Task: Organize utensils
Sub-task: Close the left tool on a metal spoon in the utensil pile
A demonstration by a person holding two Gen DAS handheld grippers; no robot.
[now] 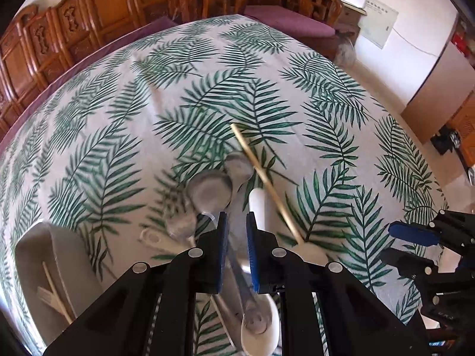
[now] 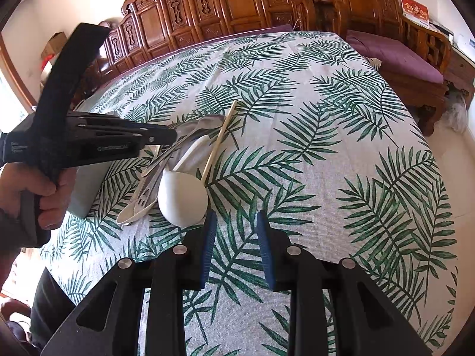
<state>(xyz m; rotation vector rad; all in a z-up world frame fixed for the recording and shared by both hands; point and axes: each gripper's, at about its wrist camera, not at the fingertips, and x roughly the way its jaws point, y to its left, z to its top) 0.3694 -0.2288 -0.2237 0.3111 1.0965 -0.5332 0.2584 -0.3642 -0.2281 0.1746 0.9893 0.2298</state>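
A pile of utensils lies on the leaf-print tablecloth: metal spoons (image 1: 212,190), a white ceramic spoon (image 1: 261,335) and a wooden chopstick (image 1: 261,175). My left gripper (image 1: 236,218) hovers right over the pile with its jaws a small gap apart around a metal spoon handle (image 1: 240,281); I cannot tell whether they grip it. In the right wrist view the same pile shows: the white spoon (image 2: 182,197), the metal spoons (image 2: 166,160) and the chopstick (image 2: 219,139). My right gripper (image 2: 236,218) is open and empty, just right of the white spoon. It also shows in the left wrist view (image 1: 415,237).
A grey tray (image 1: 44,267) holding a chopstick sits at the left of the pile; it also shows in the right wrist view (image 2: 86,190). Carved wooden chairs (image 2: 237,3) and a purple-cushioned bench (image 2: 400,56) stand behind the table. The cloth (image 2: 326,148) stretches right.
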